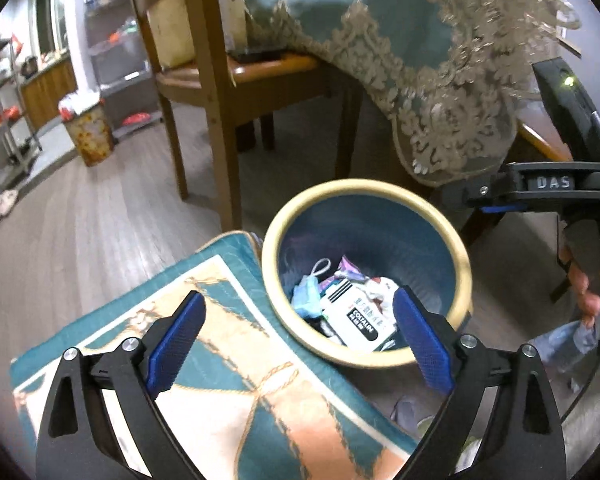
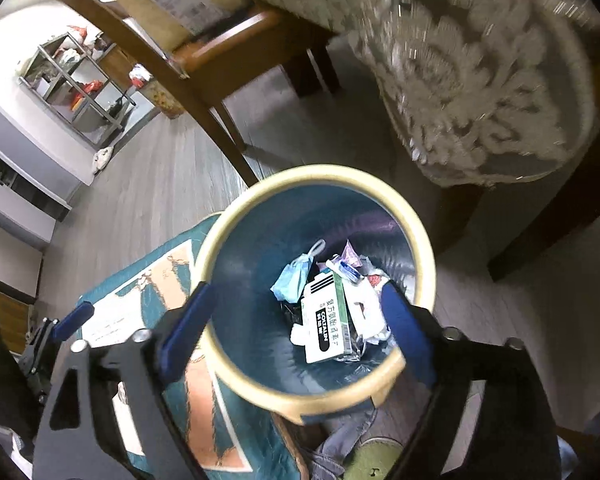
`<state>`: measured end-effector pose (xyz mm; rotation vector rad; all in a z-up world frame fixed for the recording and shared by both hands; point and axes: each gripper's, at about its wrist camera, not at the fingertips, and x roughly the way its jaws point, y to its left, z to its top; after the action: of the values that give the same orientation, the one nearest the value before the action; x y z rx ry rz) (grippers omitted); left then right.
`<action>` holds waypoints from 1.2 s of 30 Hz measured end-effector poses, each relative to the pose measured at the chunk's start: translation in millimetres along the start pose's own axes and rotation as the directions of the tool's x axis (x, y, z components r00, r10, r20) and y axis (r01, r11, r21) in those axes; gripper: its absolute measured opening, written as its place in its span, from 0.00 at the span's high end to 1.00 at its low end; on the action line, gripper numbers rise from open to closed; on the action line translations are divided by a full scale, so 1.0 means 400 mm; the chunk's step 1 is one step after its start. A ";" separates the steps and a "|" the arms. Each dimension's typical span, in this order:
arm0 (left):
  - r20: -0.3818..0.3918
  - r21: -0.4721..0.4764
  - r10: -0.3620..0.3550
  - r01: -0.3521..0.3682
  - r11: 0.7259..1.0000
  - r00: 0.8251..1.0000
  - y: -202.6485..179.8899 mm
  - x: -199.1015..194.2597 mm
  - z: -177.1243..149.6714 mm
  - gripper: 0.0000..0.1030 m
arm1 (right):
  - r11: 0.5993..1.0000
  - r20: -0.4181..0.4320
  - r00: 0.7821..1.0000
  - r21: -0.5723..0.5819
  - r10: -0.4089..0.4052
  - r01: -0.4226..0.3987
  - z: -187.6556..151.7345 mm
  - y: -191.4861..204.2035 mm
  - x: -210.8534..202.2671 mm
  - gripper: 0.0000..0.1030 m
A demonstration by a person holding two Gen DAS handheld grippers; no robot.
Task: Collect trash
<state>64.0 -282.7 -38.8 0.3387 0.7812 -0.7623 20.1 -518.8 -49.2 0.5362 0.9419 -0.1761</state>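
Note:
A round trash bin (image 1: 456, 240) with a cream rim and blue inside stands on the floor; it also shows in the right wrist view (image 2: 424, 256). Inside lie a white medicine box (image 1: 358, 316) (image 2: 322, 326), a blue face mask (image 1: 306, 298) (image 2: 292, 280) and crumpled wrappers (image 2: 370, 308). My left gripper (image 1: 298, 338) is open and empty, above the bin's near rim. My right gripper (image 2: 298, 330) is open and empty, right over the bin's mouth. Its body (image 1: 572, 184) shows at the right of the left wrist view.
A teal and peach patterned mat (image 1: 220, 380) (image 2: 172, 276) lies left of the bin. A wooden chair (image 1: 216, 80) (image 2: 204, 52) and a table with a lace-edged blue cloth (image 1: 440, 100) (image 2: 480, 92) stand behind. A second bin (image 1: 88, 132) and shelves (image 1: 4, 120) are far left.

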 end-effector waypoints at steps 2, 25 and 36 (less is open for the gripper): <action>0.008 0.000 0.006 -0.006 1.000 1.000 -0.010 -0.026 -0.001 0.06 | 1.000 0.039 0.999 -0.025 -0.007 0.008 -0.018 0.019 -0.049 0.05; 0.096 -0.137 0.091 -0.077 0.988 0.991 0.015 -0.283 -0.117 0.05 | 0.965 0.343 0.927 -0.149 -0.153 0.214 -0.282 0.171 -0.301 0.06; 0.127 -0.092 0.131 -0.119 0.989 0.983 0.018 -0.298 -0.129 0.05 | 0.957 0.342 0.926 -0.173 -0.163 0.232 -0.288 0.195 -0.280 0.06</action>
<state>-12.3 -191.8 14.3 0.2557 0.6583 -0.6250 -99.6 -403.1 15.2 0.2041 0.6798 -0.3337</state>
